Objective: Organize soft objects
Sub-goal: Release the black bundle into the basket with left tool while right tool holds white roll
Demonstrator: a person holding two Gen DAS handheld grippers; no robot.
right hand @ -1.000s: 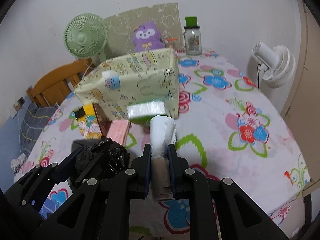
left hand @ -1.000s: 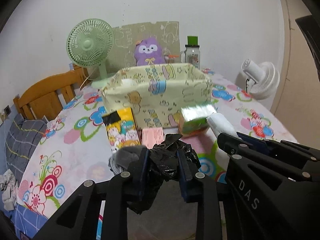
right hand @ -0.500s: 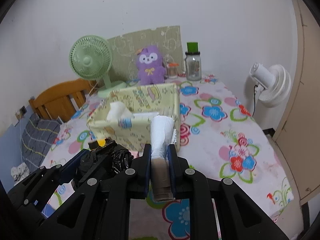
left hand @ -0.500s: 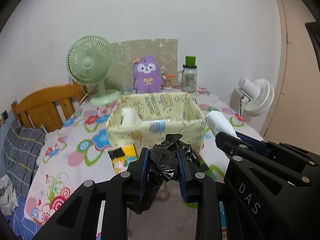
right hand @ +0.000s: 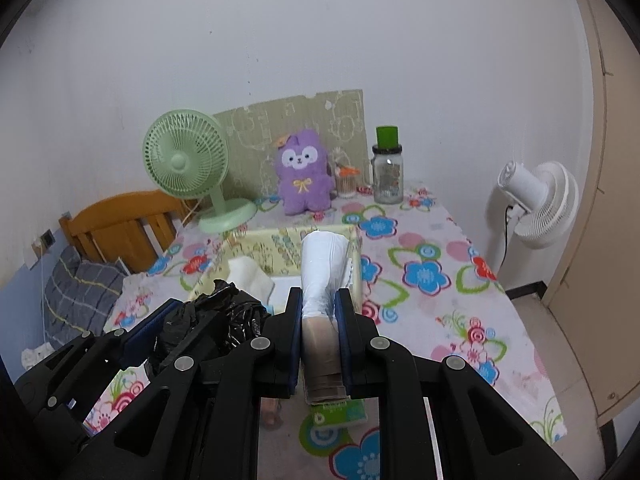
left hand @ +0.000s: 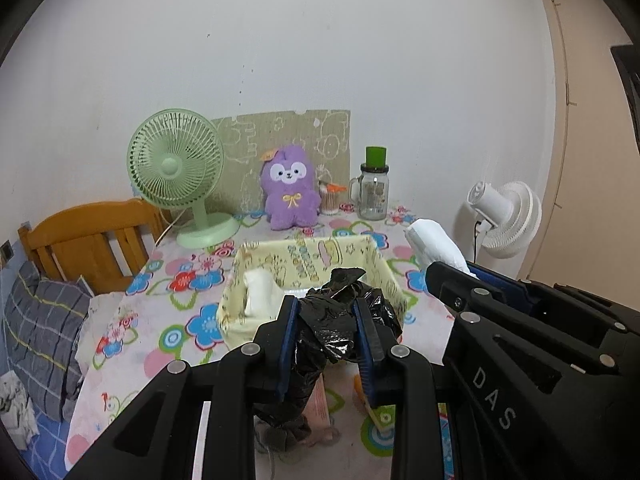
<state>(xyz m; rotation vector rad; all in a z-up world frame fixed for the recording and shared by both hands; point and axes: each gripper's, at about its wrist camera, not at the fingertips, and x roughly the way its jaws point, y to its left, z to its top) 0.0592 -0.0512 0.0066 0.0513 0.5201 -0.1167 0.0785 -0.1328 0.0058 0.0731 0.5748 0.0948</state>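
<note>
Left gripper (left hand: 326, 332) clamped on crumpled black plastic bag (left hand: 340, 320), held above near edge of yellow fabric bin (left hand: 384, 276). Right gripper (right hand: 319, 320) clamped on rolled white bundle (right hand: 322, 268), tan lower end between the pads, white end over the bin's right side. Inside bin: white cloth (left hand: 258, 294) at left. Below the grippers on flowered tablecloth (right hand: 436, 276): green packet (right hand: 340, 414), pink packet (left hand: 320, 396). Farther back: green desk fan (left hand: 176, 164), purple plush toy (left hand: 290, 190), jar with green lid (left hand: 374, 190). White fan (right hand: 536, 204) off to the right, wooden chair (left hand: 88, 240) at left.
</note>
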